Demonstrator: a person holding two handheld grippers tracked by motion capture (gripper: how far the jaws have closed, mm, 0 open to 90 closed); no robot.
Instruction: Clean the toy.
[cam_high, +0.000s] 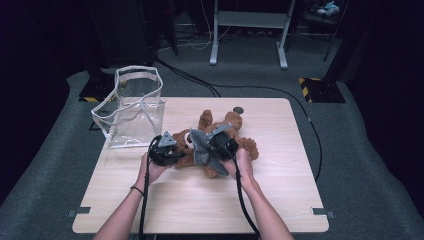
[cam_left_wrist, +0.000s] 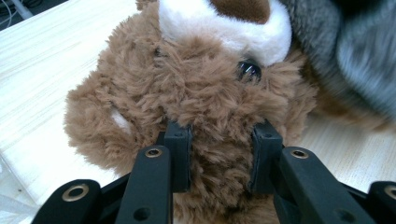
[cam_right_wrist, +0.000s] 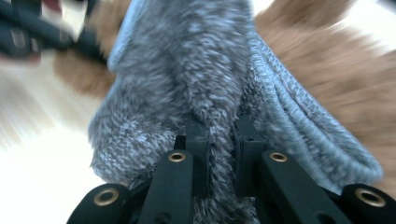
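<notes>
A brown teddy bear (cam_high: 235, 142) lies on its back in the middle of the wooden table (cam_high: 280, 190), wearing a grey fuzzy garment (cam_high: 201, 147). My left gripper (cam_high: 166, 150) is at the bear's head; in the left gripper view its jaws pinch the brown head fur (cam_left_wrist: 201, 93) below the white muzzle (cam_left_wrist: 219, 23) and a black eye (cam_left_wrist: 249, 70). My right gripper (cam_high: 222, 145) is over the bear's body, shut on a fold of the grey garment (cam_right_wrist: 187, 70), with its ribbed edge (cam_right_wrist: 299, 121) to the right.
A clear plastic bag (cam_high: 132, 107) with white trim stands open at the table's back left corner. A small dark disc (cam_high: 238, 110) lies near the far edge. Cables run across the floor behind, by a metal stand (cam_high: 250, 35).
</notes>
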